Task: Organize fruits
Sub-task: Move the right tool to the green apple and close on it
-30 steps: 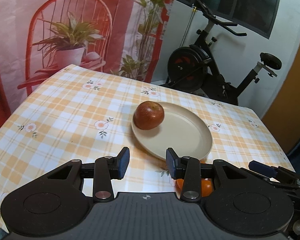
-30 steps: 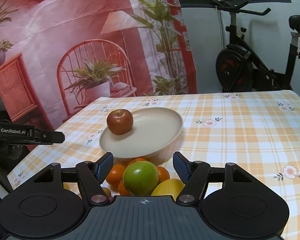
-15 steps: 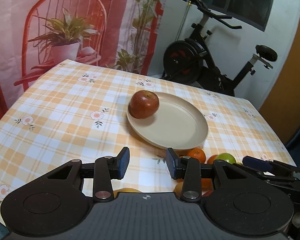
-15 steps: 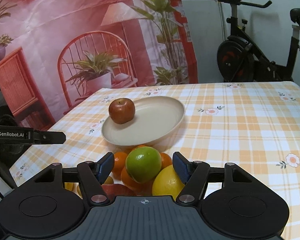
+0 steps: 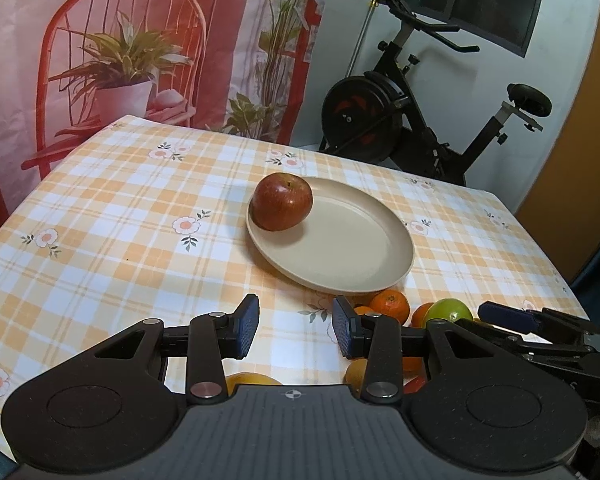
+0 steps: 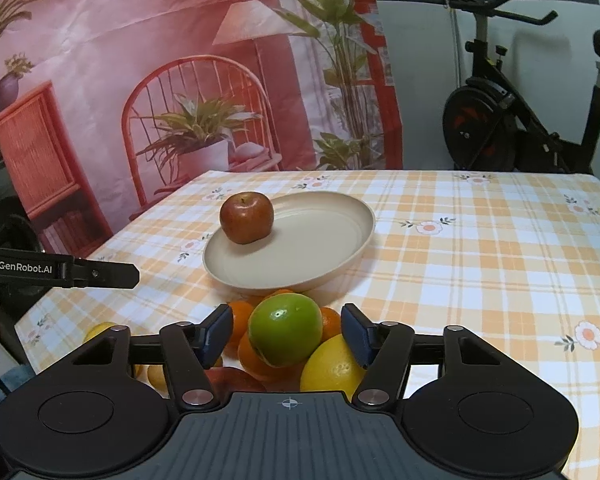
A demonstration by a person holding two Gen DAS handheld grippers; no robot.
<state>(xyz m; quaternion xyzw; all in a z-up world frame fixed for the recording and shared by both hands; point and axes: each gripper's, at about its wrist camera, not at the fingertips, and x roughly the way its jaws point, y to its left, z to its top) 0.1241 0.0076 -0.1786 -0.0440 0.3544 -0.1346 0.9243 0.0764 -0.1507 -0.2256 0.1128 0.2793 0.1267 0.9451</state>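
A beige plate [image 6: 300, 272] sits mid-table with a red apple [image 6: 247, 217] on its left edge. In front of it lies a pile of fruit: a green apple [image 6: 285, 334] on top, oranges [image 6: 256, 360] and a lemon [image 6: 332, 368] beneath. My right gripper [image 6: 286, 330] straddles the green apple and its jaws are closing; small gaps remain between the pads and the apple. In the left wrist view, the left gripper [image 5: 294, 326] hovers open over bare cloth, left of the pile, with the plate [image 5: 380, 276] and red apple [image 5: 283, 202] beyond it.
The table wears an orange checked cloth [image 6: 480, 248]. More yellow fruit [image 6: 100, 330] lies left of the pile. An exercise bike [image 5: 412, 120] and a printed red backdrop [image 6: 140, 80] stand behind the table. The table's left edge is close to the left gripper.
The right gripper's fingers have narrowed around the green apple. The left wrist view has shifted slightly, so the fruit pile and the right gripper's tip now show at its lower right.
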